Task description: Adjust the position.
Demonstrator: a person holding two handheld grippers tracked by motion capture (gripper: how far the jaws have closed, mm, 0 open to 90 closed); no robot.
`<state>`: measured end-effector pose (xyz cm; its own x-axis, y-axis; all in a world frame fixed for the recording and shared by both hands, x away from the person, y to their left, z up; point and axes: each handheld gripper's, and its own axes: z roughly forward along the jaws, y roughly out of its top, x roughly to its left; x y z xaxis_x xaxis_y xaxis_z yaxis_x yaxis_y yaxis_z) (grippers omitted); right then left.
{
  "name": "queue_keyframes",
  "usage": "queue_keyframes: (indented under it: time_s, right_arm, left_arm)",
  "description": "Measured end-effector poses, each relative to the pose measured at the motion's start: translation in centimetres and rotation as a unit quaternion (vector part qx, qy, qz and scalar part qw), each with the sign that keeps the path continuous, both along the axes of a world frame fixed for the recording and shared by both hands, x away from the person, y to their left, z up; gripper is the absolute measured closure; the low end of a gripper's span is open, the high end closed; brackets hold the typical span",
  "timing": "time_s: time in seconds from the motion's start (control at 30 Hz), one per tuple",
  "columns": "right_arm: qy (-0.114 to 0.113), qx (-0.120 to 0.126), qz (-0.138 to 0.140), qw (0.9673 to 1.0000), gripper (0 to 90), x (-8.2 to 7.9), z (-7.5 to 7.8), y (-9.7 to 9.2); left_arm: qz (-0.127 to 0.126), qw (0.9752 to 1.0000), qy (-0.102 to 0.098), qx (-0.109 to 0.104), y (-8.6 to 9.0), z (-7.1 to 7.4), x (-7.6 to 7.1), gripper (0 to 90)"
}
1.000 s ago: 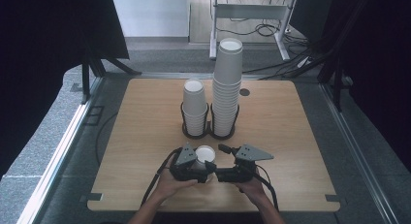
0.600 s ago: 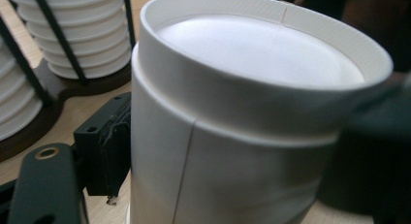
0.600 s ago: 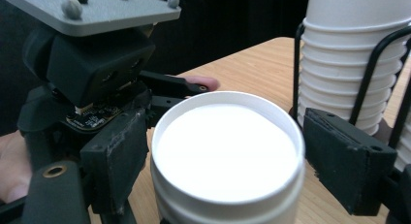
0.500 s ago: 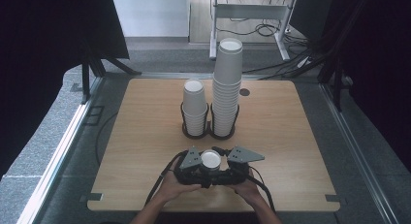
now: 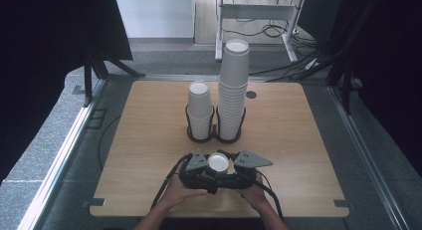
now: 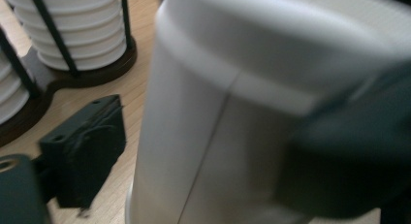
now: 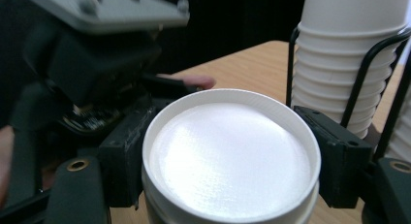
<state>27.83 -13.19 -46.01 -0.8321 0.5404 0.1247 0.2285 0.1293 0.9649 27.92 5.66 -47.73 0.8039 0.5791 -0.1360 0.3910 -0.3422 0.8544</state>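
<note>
You see a white paper cup (image 5: 218, 163) between two black grippers, the left gripper (image 5: 201, 171) and the right gripper (image 5: 234, 174), each with a grey three-cornered plate (image 5: 253, 160) on top. Behind that cup, the short stack of cups (image 5: 200, 106) and the tall stack of cups (image 5: 234, 85) are also white, and they stand in a black wire holder (image 5: 214, 135). The table (image 5: 298, 140) around the cup is light brown wood with fine grain. The floor (image 5: 54, 140) beside the table is grey.
</note>
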Motion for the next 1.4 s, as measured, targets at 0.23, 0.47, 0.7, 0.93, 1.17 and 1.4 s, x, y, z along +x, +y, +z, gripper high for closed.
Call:
queue_keyframes:
  time_s: [0.23,0.47,0.7,0.93,1.17,1.4]
  right_arm:
    - [0.011,0.041,-0.005,0.9991,26.5,0.2,0.5,-1.1]
    - [0.011,0.060,-0.004,0.9981,26.5,0.2,0.7,-1.4]
    - [0.011,0.065,-0.006,0.9978,26.5,0.2,0.8,-1.4]
    - [0.015,0.064,-0.008,0.9978,26.4,0.3,0.7,-1.5]
    - [0.020,0.059,-0.007,0.9980,26.1,0.4,0.6,-1.4]
    - [0.019,0.058,-0.006,0.9981,25.9,0.4,0.7,-1.4]
  left_arm:
    - [-0.005,0.9999,-0.001,0.015,-0.3,-0.2,0.0,3.3]
    - [-0.010,0.9997,-0.005,0.023,-0.4,-0.5,0.0,3.3]
    - [-0.013,0.9993,-0.009,0.033,-0.5,-0.8,0.0,3.8]
    - [-0.016,0.9989,-0.018,0.040,-0.5,-0.8,-0.1,6.3]
    - [-0.019,0.9984,-0.028,0.046,-0.6,-0.8,-0.3,10.8]
    - [-0.019,0.9983,-0.030,0.047,-0.6,-0.7,-0.3,11.3]
